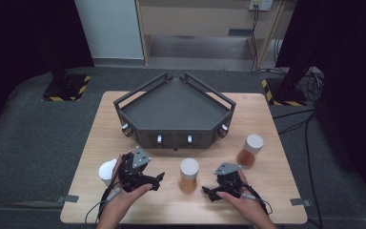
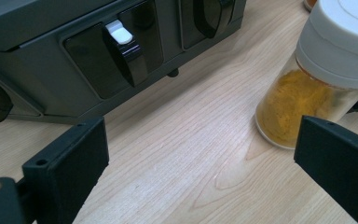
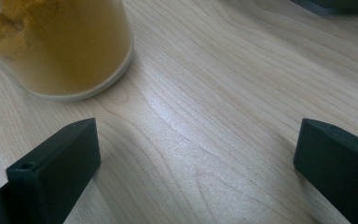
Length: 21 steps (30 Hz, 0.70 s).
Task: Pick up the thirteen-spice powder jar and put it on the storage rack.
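Clear round jar of yellow-orange powder with white cap [image 1: 189,175] stands upright at lower centre of the light wood counter [image 1: 171,200], between left gripper [image 1: 156,180] and right gripper [image 1: 208,192]. Both sets of fingers released, empty. Likely light, rigid, smooth-walled; grip mid-body below cap.

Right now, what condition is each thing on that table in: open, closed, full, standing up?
Left gripper: open, holding nothing.
Right gripper: open, holding nothing.
Yellow spice jar: upright, capped, partly filled, between the grippers.
Orange spice jar: upright, capped, partly filled.
Dark rack: top bare.
White cup: upright beside the left hand.
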### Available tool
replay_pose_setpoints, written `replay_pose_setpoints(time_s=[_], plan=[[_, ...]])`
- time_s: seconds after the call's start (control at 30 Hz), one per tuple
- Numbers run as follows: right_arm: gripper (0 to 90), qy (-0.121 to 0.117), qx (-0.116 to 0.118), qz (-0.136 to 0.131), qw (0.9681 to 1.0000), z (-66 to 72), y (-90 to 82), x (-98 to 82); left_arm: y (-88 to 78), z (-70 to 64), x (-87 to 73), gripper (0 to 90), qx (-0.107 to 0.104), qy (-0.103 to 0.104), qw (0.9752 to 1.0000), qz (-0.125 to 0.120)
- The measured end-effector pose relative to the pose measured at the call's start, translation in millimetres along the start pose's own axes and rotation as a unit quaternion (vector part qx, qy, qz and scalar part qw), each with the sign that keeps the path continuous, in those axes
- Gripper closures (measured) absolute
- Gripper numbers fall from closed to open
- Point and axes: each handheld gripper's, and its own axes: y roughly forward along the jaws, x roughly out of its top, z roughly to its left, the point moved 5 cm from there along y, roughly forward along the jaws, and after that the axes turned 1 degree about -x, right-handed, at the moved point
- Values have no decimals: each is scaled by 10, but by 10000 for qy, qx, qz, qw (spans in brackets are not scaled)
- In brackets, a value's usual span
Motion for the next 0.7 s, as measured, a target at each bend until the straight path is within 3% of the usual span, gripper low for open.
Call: replay_pose_setpoints(time_s=[0.7], plan=[[6,2,-2,1,10000,1,0,0,-145,65,21,17,75,-46,9998,-161]])
